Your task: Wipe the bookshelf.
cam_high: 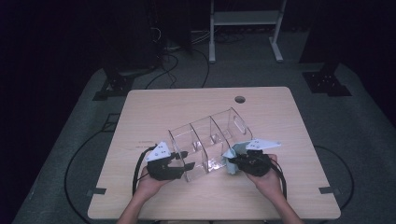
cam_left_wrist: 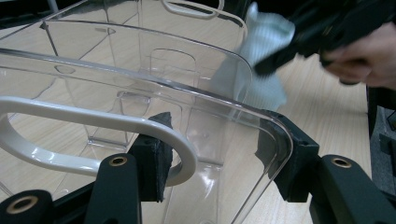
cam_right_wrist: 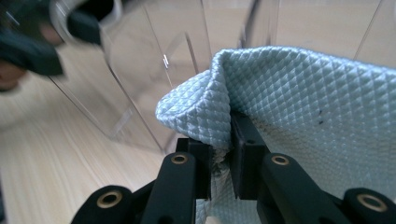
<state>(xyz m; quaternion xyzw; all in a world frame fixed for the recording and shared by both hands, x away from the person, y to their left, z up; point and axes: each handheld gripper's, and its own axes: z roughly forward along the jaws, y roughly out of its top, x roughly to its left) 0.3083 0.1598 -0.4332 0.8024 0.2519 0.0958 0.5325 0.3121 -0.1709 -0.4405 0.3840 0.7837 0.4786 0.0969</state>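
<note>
Clear plastic organizer (cam_high: 210, 142) end wall clamped in left gripper (cam_left_wrist: 219, 168); right gripper (cam_right_wrist: 223, 149) pinches pale-blue cloth (cam_right_wrist: 303, 107) beside organizer's side.

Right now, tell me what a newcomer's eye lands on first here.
A clear plastic organizer lies tipped on its side mid-table. The left gripper clamps its end wall by the handle cutout, while the right gripper pinches a pale blue cloth against the organizer's right side.

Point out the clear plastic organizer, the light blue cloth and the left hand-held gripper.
clear plastic organizer (cam_high: 210, 140), high view, on a middle divider wall.
light blue cloth (cam_right_wrist: 299, 93), right gripper view, on its quilted face.
left hand-held gripper (cam_left_wrist: 224, 163), left gripper view, midway between its fingertips.
</note>
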